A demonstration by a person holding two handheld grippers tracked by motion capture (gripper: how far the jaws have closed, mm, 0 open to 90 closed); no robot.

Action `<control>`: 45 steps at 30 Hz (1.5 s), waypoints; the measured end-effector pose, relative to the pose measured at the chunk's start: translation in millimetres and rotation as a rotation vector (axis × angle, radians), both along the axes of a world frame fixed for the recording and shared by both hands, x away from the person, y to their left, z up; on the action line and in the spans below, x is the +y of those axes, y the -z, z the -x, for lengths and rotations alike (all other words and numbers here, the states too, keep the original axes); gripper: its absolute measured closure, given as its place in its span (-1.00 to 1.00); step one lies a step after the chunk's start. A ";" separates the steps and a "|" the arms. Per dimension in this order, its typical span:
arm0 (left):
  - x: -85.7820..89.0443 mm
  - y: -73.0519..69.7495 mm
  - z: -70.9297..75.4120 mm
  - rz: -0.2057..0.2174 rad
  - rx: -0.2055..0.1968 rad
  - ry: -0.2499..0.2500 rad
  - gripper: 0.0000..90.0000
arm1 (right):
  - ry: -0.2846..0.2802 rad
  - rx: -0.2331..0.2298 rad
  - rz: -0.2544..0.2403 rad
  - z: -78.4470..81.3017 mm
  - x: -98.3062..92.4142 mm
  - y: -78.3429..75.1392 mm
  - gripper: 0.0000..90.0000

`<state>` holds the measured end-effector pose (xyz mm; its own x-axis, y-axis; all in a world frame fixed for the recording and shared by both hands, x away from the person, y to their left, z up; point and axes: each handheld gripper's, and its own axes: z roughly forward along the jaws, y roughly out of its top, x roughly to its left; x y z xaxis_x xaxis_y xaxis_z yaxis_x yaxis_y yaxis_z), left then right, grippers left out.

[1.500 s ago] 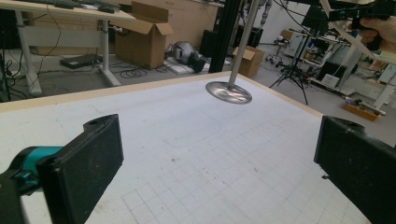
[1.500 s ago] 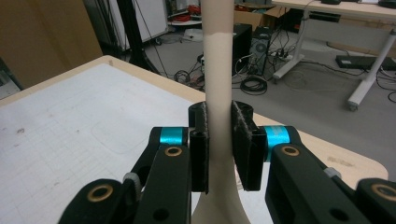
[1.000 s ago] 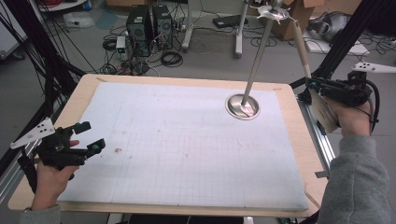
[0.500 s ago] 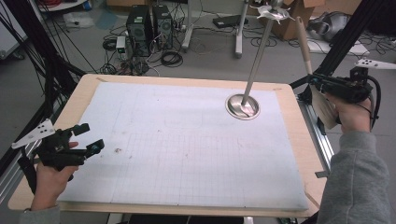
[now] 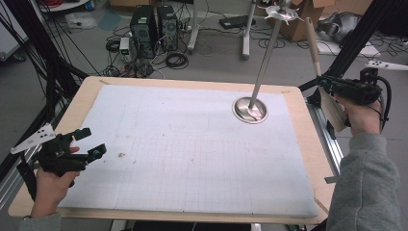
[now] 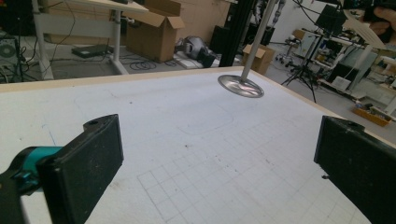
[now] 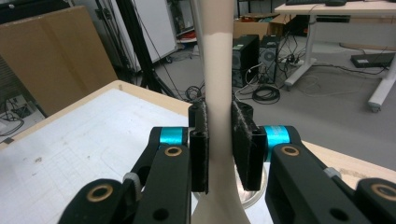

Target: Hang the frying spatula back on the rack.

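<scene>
White gridded mat [image 5: 192,149] covers the wooden bench [image 5: 82,96], metal stand [image 5: 250,109] at 1 o'clock, right claw [image 7: 219,144] clamped on a wooden spatula [image 7: 218,70], left claw [image 5: 89,142] wide open at 8 o'clock.

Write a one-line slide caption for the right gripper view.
Right gripper clamped on the pale wooden handle, above the white gridded mat.

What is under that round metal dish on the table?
The round metal dish sits on the white gridded mat that covers the wooden table. A metal pole rises from its middle. The mat directly beneath it is hidden.
</scene>
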<state>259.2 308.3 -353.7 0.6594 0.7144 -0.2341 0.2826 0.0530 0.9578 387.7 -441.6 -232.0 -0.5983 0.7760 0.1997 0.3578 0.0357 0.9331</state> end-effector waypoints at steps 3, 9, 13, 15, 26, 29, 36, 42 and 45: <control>1.3 0.9 -0.1 -0.001 0.003 -0.004 -0.96 | -0.007 0.002 -0.011 -1.5 -1.4 1.0 0.73; 0.1 2.3 -0.5 -0.003 0.009 -0.002 -0.96 | -0.033 -0.001 -0.046 -4.2 -2.1 2.1 0.73; 0.9 1.3 1.1 -0.003 -0.003 -0.009 -0.96 | -0.036 0.010 -0.052 -7.7 -1.4 4.1 0.73; 2.4 1.5 1.2 -0.001 -0.003 -0.013 -0.96 | -0.037 0.016 -0.058 -9.3 -1.1 5.0 0.73; 3.9 4.2 1.7 -0.005 0.009 -0.020 -0.96 | -0.052 0.014 -0.089 -16.2 -1.9 8.5 0.73; 3.9 4.2 1.9 -0.004 0.009 -0.021 -0.96 | -0.057 0.021 -0.101 -17.2 -2.4 9.4 0.73; 3.1 4.2 1.5 -0.006 0.010 -0.018 -0.96 | -0.079 0.035 -0.115 -18.3 -1.7 11.3 0.73; 3.0 4.1 1.4 -0.007 0.009 -0.017 -0.96 | -0.101 0.033 -0.117 -15.7 -1.3 12.1 0.73; 2.2 3.7 1.2 -0.008 0.008 -0.014 -0.96 | -0.112 0.034 -0.116 -15.2 0.0 12.6 0.73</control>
<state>258.0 310.5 -357.4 0.6474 0.7256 -0.2333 0.2894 0.0492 0.9560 403.0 -441.6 -244.7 -0.6708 0.6757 0.3057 0.3889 -0.0304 0.9208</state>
